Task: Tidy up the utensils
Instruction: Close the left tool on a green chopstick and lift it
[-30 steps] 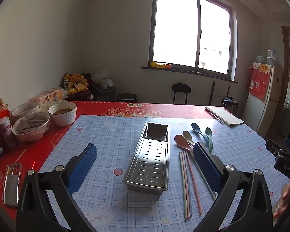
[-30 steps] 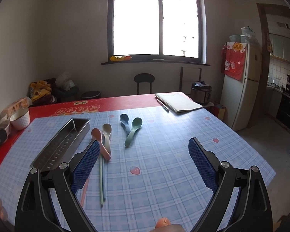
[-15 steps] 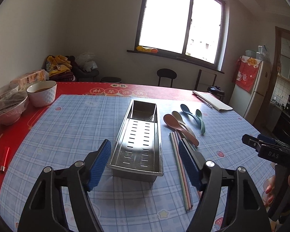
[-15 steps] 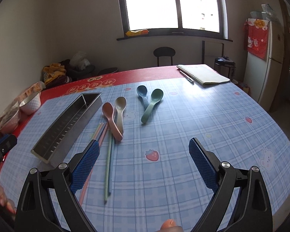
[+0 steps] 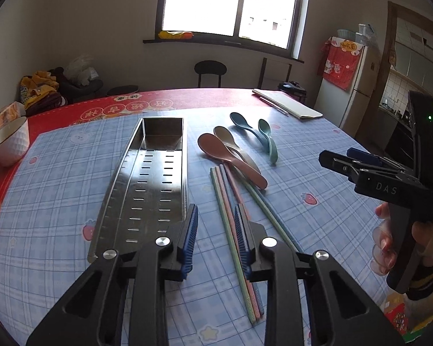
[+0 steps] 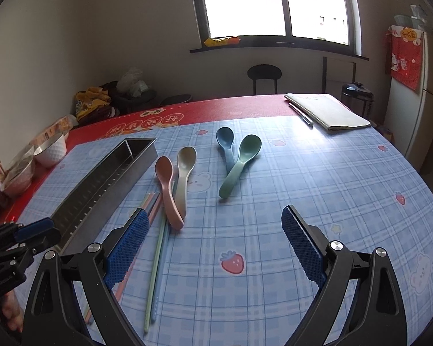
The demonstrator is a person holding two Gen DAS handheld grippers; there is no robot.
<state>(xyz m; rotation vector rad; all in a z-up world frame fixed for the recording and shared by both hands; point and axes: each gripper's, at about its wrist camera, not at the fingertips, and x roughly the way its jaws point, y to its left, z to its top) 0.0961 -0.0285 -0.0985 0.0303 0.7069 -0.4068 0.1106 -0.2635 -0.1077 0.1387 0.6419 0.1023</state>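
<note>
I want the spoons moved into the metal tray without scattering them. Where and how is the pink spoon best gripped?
Grip the pink spoon at mid-handle, coming from above with the fingers on either side of the handle. The handle is narrow and straight, while the bowl is wide and rounded. Its near end crosses the chopsticks and its handle lies close beside the beige spoon, so a low or sideways approach would likely nudge them.
</note>
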